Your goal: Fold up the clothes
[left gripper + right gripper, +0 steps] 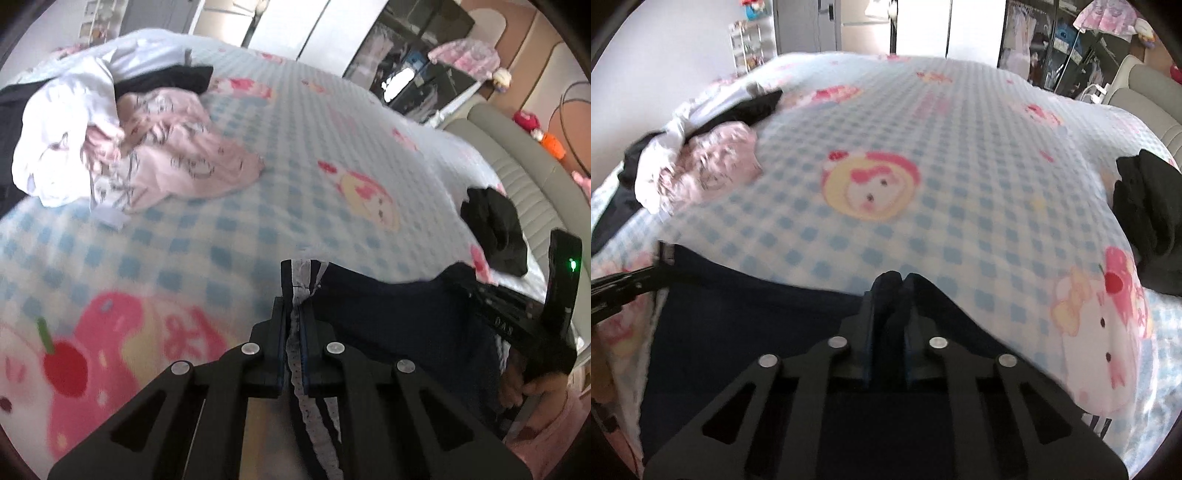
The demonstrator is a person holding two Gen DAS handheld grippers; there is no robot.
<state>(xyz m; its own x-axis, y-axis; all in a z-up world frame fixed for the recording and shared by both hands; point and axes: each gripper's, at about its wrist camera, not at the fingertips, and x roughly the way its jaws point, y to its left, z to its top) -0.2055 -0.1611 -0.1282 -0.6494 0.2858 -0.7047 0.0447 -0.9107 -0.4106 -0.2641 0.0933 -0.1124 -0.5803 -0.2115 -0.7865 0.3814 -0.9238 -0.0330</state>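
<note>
A dark navy garment (pixel 391 306) with white lace trim lies at the near edge of the bed. My left gripper (pixel 297 295) is shut on its lace-trimmed corner, and the lace runs down between the fingers. In the right wrist view the same navy garment (pixel 746 325) spreads across the lower frame, and my right gripper (pixel 895 286) is shut on a fold of its upper edge. The right gripper also shows at the right edge of the left wrist view, held by a hand (pixel 532 387). The left gripper's tip (pixel 624 284) shows at the left of the right wrist view.
The bed carries a blue-checked cartoon blanket (pixel 295 155). A heap of pink, white and black clothes (pixel 122 147) lies at the far left. A black folded garment (pixel 496 232) sits at the right edge by a grey padded headboard (pixel 524 162). Shelves stand behind.
</note>
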